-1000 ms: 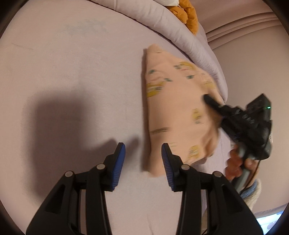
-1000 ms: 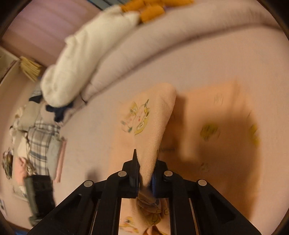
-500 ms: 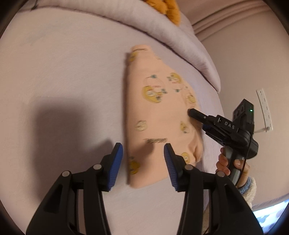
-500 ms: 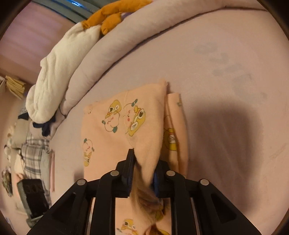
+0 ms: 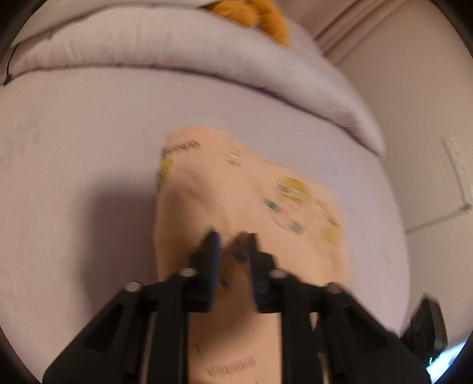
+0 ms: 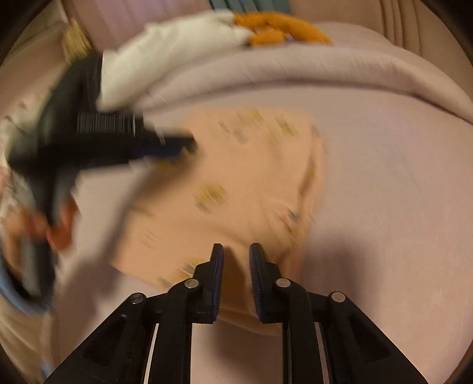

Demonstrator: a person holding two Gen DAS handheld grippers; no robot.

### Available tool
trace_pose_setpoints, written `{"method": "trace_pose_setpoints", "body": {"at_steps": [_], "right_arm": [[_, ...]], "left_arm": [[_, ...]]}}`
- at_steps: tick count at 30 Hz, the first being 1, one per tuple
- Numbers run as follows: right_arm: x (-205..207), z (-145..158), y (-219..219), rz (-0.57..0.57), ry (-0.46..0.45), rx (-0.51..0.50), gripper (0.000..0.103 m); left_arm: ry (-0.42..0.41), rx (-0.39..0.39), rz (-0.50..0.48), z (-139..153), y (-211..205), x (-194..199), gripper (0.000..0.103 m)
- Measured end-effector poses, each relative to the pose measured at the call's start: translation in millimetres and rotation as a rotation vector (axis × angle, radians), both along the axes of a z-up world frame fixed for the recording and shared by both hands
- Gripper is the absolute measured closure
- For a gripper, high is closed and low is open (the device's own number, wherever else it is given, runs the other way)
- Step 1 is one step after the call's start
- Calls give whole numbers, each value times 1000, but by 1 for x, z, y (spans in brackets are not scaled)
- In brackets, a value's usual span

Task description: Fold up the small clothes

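Peach garment point(image 5: 236, 189) with yellow cartoon prints, spread flat on pale lilac bed sheet point(image 5: 88, 153), roughly at middle of both views and just near side of rolled lilac duvet point(image 5: 183, 47). Both pictures blurred, so fine detail not readable (print figures only as yellow smears).

Left gripper point(image 5: 230, 236) low over near part of the garment, jaws a little apart, peach cloth showing in the gap; cannot tell whether any fold is truly pinched there. Seen also from the right wrist view as a dark smeared shape at left, tips point(image 6: 180, 144) reaching onto left edge of the garment, with person's hand point(image 6: 59, 230) on its handle.

Right gripper point(image 6: 235, 254) at near edge of the garment, jaws apart with a clear gap, cloth lying under and between them but not squeezed. Part of its black body visible at near right corner of the left wrist view.

Far behind the duvet: white pillow point(image 6: 165, 56) and orange plush toy point(image 6: 283, 28), touching each other. Beige wall point(image 5: 419, 97) at right.
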State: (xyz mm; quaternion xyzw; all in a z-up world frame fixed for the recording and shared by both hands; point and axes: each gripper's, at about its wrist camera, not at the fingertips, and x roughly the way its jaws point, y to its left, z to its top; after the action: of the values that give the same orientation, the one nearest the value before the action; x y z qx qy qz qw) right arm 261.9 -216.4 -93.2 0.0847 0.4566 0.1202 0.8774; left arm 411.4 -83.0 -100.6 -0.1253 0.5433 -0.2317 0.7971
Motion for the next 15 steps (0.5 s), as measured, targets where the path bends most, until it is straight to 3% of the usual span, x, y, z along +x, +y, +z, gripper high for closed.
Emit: {"method": "trace_pose_setpoints", "body": {"at_steps": [1, 4, 8, 9, 11, 15], "right_arm": [[-2, -11, -8, -14, 3, 31, 103], [-9, -17, -26, -29, -3, 112, 103], [-11, -14, -30, -22, -3, 107, 103], [-12, -9, -30, -16, -6, 105, 103], [-14, 3, -25, 0, -26, 125, 103], [-9, 23, -32, -23, -101, 152, 83]], "left_arm": [[5, 1, 18, -5, 2, 7, 100], [23, -65, 78, -11, 14, 25, 100], [23, -101, 157, 1, 32, 36, 101], [5, -94, 154, 6, 35, 33, 98], [-24, -74, 113, 15, 40, 21, 81], [-56, -88, 6, 24, 47, -17, 80]]}}
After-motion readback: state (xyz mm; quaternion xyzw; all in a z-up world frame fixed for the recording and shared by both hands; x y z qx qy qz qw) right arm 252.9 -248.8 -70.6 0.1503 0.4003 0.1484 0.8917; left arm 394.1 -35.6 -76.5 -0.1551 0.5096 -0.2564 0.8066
